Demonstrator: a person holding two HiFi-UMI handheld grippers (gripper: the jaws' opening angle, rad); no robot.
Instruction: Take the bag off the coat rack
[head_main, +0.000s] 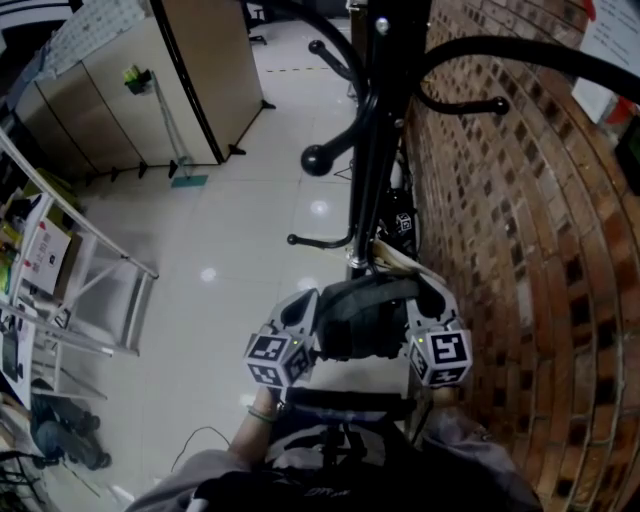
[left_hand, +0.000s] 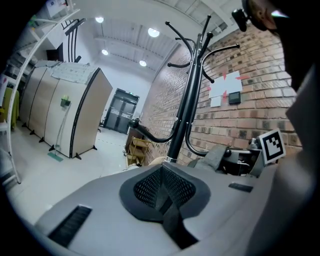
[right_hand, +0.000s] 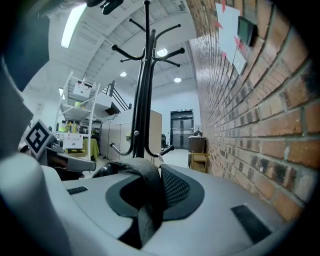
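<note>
Black bag x1, pinched by left gripper, right gripper; 1 rack

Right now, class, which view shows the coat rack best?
The right gripper view: the coat rack stands upright, pole and hooks clear. The left gripper view shows it tilted; the head view looks down it, foreshortened.

Coat rack top beyond upper edge; base behind bag

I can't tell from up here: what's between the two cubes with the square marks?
The dark bag is there, seen in the head view.
</note>
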